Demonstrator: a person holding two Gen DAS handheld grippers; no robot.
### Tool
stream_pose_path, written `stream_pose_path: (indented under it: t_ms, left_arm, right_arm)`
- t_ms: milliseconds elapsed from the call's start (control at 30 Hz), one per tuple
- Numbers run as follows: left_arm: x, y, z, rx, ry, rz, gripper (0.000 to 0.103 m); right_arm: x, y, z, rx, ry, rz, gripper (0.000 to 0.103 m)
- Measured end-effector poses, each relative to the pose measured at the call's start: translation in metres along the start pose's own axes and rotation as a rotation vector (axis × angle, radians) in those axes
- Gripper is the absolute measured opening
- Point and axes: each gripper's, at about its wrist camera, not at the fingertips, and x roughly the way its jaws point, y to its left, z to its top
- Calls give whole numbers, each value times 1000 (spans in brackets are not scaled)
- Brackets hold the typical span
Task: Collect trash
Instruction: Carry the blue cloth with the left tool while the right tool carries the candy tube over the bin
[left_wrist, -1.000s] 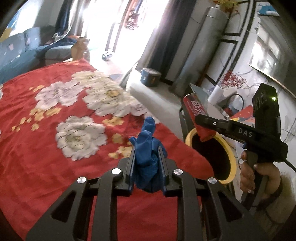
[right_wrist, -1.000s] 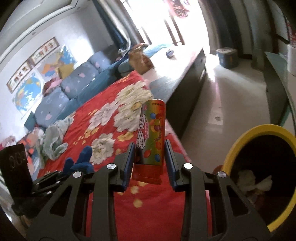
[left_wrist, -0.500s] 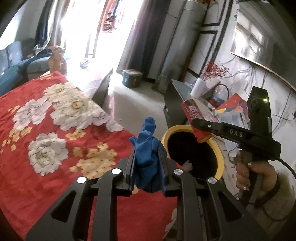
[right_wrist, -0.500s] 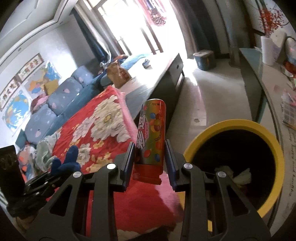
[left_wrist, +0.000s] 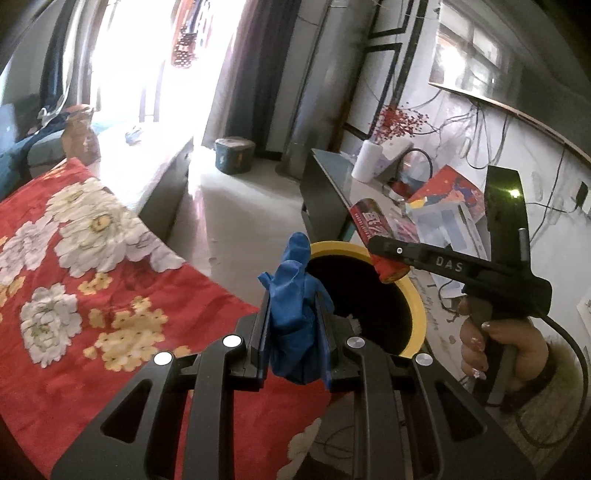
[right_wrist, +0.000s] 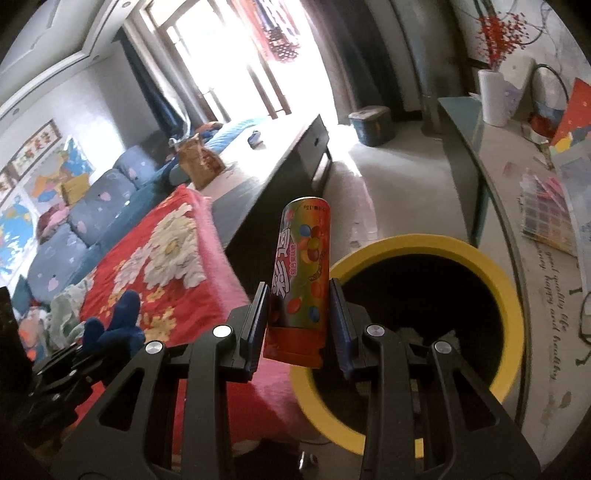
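Left gripper (left_wrist: 293, 325) is clamped on a crumpled blue rubber glove (left_wrist: 291, 314); the glove bulges up between the pads, one finger of it sticking up past the tips. Right gripper (right_wrist: 298, 314) is clamped on a tall cylindrical candy tube with a red cap and multicolour sweets printed on it (right_wrist: 301, 280), cap end down between the pads, tube tilted slightly and rising well above the fingertips. In the left wrist view the right gripper (left_wrist: 388, 254) shows side-on, with a hand (left_wrist: 495, 343) in a fur-cuffed sleeve on its handle; the candy tube (left_wrist: 373, 229) sits over the far rim of the round black bin with a yellow rim (left_wrist: 415, 295). In the right wrist view the bin (right_wrist: 513, 306) is just beyond and right of the tube, mouth open, with some pale scraps visible inside near the bottom. The glove in the left gripper sits at the near-left edge of the bin mouth in the left view, partly over the opening. The bin stands on the floor between the bed covered by a red blanket with white and yellow flowers (left_wrist: 92, 280) and a grey glass-topped side table (right_wrist: 491, 155) carrying papers, a white roll and a red box. In the right view the left gripper (right_wrist: 103, 338) with the glove (right_wrist: 116, 325) shows low left, over the blanket (right_wrist: 155, 258).
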Motion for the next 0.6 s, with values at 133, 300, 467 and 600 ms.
stream_pose_path:
  t_ms: [133, 300, 467, 600]
  left_arm:
    - [8, -10, -1, 14, 4, -16, 20]
    - [20, -25, -2, 38, 18, -36, 20]
    - [33, -38, -3, 61, 33, -56, 20]
    - [45, -48, -3, 87, 46, -72, 20]
  right_arm:
    - [-3, -14, -1, 21, -7, -35, 26]
    - [-4, -33, -3, 49, -6, -78, 26]
    - [-5, -52, -7, 82, 8, -120, 26]
    - [-5, -63, -9, 109, 16, -132, 26]
